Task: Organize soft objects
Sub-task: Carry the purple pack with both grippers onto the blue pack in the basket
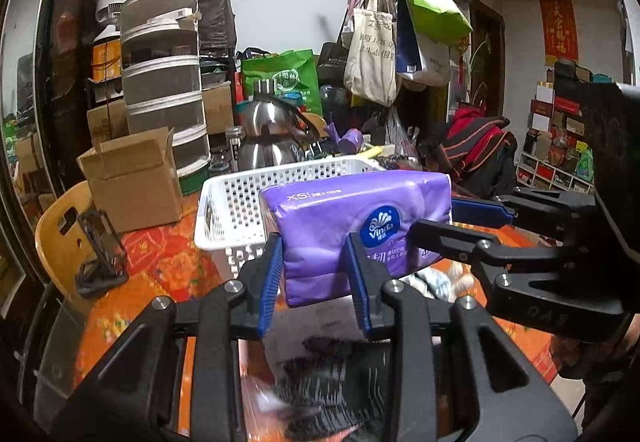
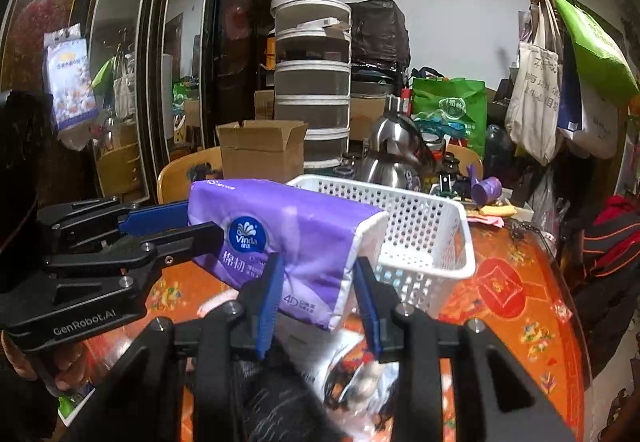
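Observation:
A purple Vinda tissue pack [image 1: 352, 202] [image 2: 296, 218] hangs in the air above the table, just in front of a white perforated basket [image 1: 232, 202] [image 2: 424, 226]. My left gripper [image 1: 314, 242] [image 2: 202, 220] is shut on one end of the pack, its blue pads pressing both faces. My right gripper [image 1: 436, 218] [image 2: 319, 262] is shut on the other end. The pack dents where the pads squeeze it. The basket looks empty in the part I can see. Blurred dark and pale soft items [image 1: 320, 370] lie on the table beneath the grippers.
The table carries an orange-red flowered cloth [image 2: 520, 302]. Behind the basket stand a cardboard box [image 1: 136, 186], a steel kettle [image 1: 272, 138] and a tall stacked container [image 1: 164, 74]. A wooden chair [image 1: 64, 234] is at the left, and a coat rack with bags [image 1: 380, 42] at the back.

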`<state>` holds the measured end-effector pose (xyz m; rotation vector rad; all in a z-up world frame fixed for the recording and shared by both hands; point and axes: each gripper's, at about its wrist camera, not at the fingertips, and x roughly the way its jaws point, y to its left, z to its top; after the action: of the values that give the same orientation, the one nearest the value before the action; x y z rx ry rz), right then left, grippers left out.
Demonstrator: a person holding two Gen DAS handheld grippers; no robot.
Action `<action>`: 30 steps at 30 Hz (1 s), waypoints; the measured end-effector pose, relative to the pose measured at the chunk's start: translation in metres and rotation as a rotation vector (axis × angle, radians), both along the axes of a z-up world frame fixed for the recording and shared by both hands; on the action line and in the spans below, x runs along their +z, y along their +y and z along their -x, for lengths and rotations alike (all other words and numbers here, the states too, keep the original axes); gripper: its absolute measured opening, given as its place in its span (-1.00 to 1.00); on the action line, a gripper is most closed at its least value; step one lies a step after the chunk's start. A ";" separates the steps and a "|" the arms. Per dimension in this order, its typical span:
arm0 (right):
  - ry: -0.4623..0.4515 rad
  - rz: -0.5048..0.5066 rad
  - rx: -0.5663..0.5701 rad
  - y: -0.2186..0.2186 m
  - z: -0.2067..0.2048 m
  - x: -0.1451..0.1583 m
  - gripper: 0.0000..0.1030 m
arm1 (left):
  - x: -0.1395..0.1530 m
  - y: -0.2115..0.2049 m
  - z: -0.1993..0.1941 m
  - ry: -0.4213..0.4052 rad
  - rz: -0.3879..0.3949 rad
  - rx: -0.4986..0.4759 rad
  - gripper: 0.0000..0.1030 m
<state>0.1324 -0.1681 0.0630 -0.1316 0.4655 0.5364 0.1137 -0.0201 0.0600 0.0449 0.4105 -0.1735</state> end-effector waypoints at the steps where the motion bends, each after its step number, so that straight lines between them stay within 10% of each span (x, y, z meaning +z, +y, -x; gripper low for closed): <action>1: -0.001 0.003 -0.001 0.000 -0.006 0.005 -0.33 | 0.004 0.001 -0.004 -0.001 0.003 0.000 -0.44; 16: 0.119 0.019 -0.038 -0.002 -0.136 0.033 -0.33 | 0.056 0.003 -0.151 0.104 0.016 -0.014 -0.44; 30: 0.335 0.085 -0.048 0.024 -0.236 -0.047 -0.34 | -0.025 0.023 -0.276 0.326 0.030 0.028 -0.43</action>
<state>0.3686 -0.1437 0.0156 -0.1120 0.8168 0.4935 0.3899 0.0025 0.0351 -0.0193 0.7332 -0.1599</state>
